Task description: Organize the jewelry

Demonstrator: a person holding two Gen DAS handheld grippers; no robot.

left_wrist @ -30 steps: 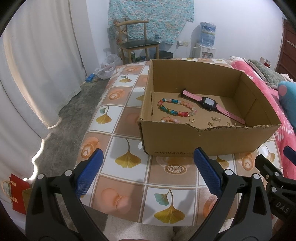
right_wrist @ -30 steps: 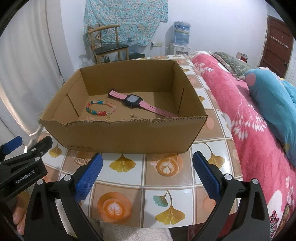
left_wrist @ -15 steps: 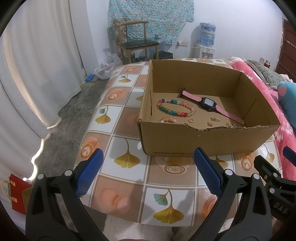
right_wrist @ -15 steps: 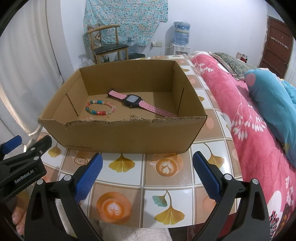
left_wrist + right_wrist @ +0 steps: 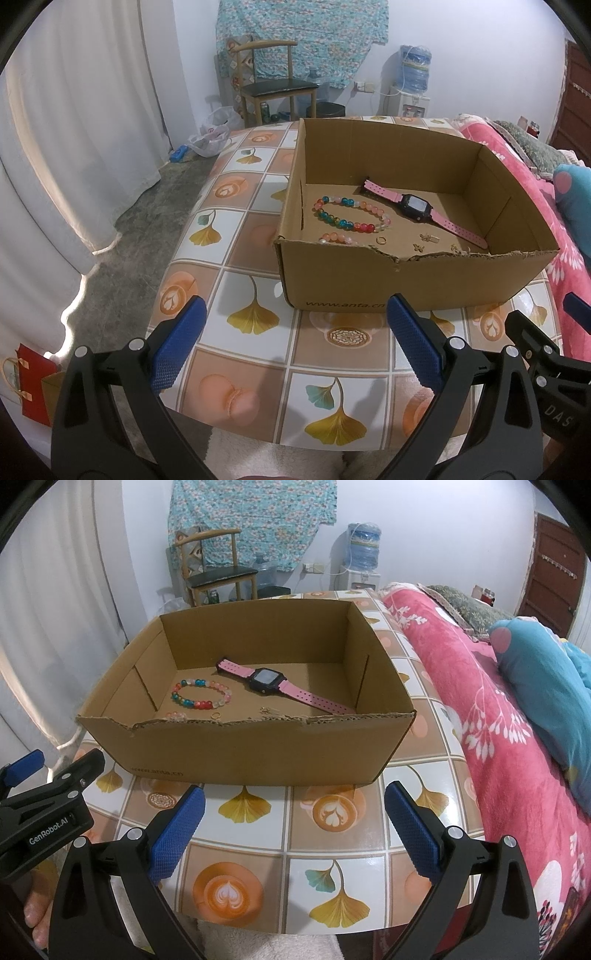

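My left gripper (image 5: 293, 345) and my right gripper (image 5: 295, 825) hover over the near edge of the tiled table (image 5: 255, 280), each with its 2 blue-padded fingers spread wide and nothing between them. Ahead stands a cardboard box (image 5: 406, 280). On its floor lie a pink watch (image 5: 417, 208), a bracelet of mixed beads (image 5: 351, 214), a smaller pink bracelet (image 5: 338, 239) against the near wall, a gold ring (image 5: 381, 240) just beside it, and small gold pieces (image 5: 428, 238). A pink blanket (image 5: 498, 716) lies right of the table.
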